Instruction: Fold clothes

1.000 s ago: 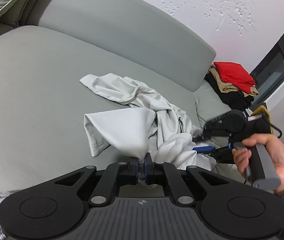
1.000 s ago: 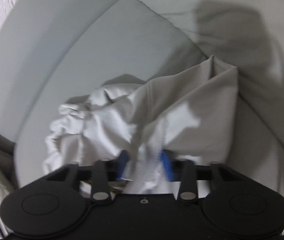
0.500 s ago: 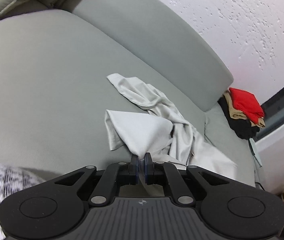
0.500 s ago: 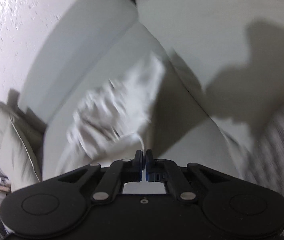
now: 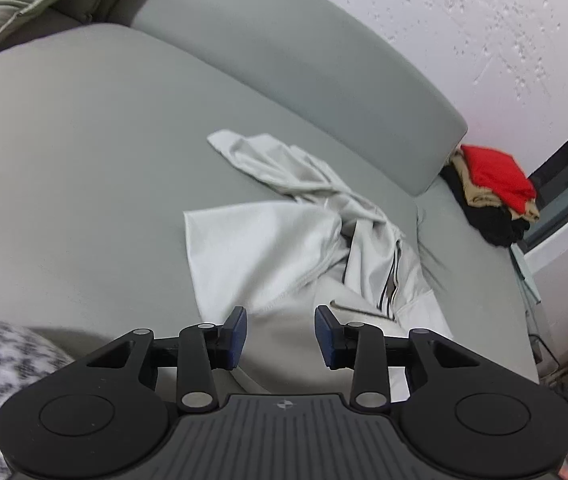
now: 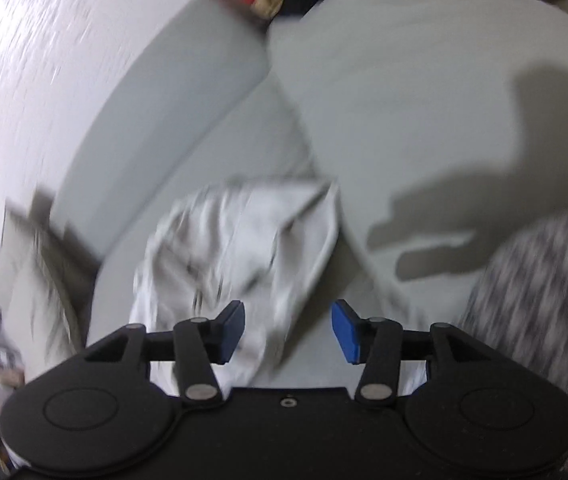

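left tongs (image 5: 280, 336) spread, holding nothing, above the near edge of the light grey zip-up garment (image 5: 284, 240). right tongs (image 6: 288, 332) spread, empty, over the same garment (image 6: 244, 240); view blurred. garment lies crumpled on the grey sofa (image 5: 64, 160). folded clothes stack (image 5: 492, 188) at the sofa's far end.

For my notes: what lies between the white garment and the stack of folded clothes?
In the left wrist view, only bare grey sofa cushion lies between the white garment and the stack.

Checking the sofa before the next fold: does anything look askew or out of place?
Yes. The light grey garment lies crumpled on the sofa, one sleeve twisted toward the backrest and its zipper edge bunched. The folded pile at the far end looks tidy.
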### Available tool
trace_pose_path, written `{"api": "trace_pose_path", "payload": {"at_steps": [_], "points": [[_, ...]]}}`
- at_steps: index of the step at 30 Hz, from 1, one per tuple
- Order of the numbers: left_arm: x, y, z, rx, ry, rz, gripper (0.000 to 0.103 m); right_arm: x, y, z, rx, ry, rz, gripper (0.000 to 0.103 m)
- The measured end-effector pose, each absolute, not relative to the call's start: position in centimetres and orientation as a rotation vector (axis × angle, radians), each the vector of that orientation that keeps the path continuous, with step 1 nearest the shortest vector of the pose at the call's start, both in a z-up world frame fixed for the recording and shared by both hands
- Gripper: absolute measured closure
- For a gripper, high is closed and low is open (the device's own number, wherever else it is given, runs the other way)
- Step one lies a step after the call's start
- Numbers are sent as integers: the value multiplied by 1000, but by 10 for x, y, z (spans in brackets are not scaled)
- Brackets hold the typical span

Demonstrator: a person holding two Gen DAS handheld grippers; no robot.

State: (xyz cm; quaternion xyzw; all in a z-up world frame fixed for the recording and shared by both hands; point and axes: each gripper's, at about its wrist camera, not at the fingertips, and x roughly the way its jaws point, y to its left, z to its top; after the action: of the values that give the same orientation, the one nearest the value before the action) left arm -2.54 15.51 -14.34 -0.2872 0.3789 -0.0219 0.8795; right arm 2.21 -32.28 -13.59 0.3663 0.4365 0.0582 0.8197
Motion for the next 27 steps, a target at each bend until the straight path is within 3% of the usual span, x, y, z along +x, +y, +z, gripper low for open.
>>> {"api": "trace_pose_path", "payload": {"at_steps": [2, 9, 13, 16, 18, 27], "points": [[-23, 154, -147, -599, 802, -49, 69, 41, -330, -149, 810, 933, 92, 67], [-28, 158, -149, -584, 806, -38, 65, 102, -321, -200, 864, 1057, 18, 70], [-32, 166, -151, -593, 811, -24, 65, 96, -332, -222, 1045, 1063, 79, 87], [-34, 169, -151, -603, 810, -15, 65, 94, -337, -233, 1124, 1057, 110, 88], [-35, 170, -151, -609, 812, -3, 65, 94, -339, -237, 1158, 1052, 132, 83], [-46, 165, -151, -624, 821, 75, 63, 103, -332, -252, 1237, 1036, 221, 86]]}}
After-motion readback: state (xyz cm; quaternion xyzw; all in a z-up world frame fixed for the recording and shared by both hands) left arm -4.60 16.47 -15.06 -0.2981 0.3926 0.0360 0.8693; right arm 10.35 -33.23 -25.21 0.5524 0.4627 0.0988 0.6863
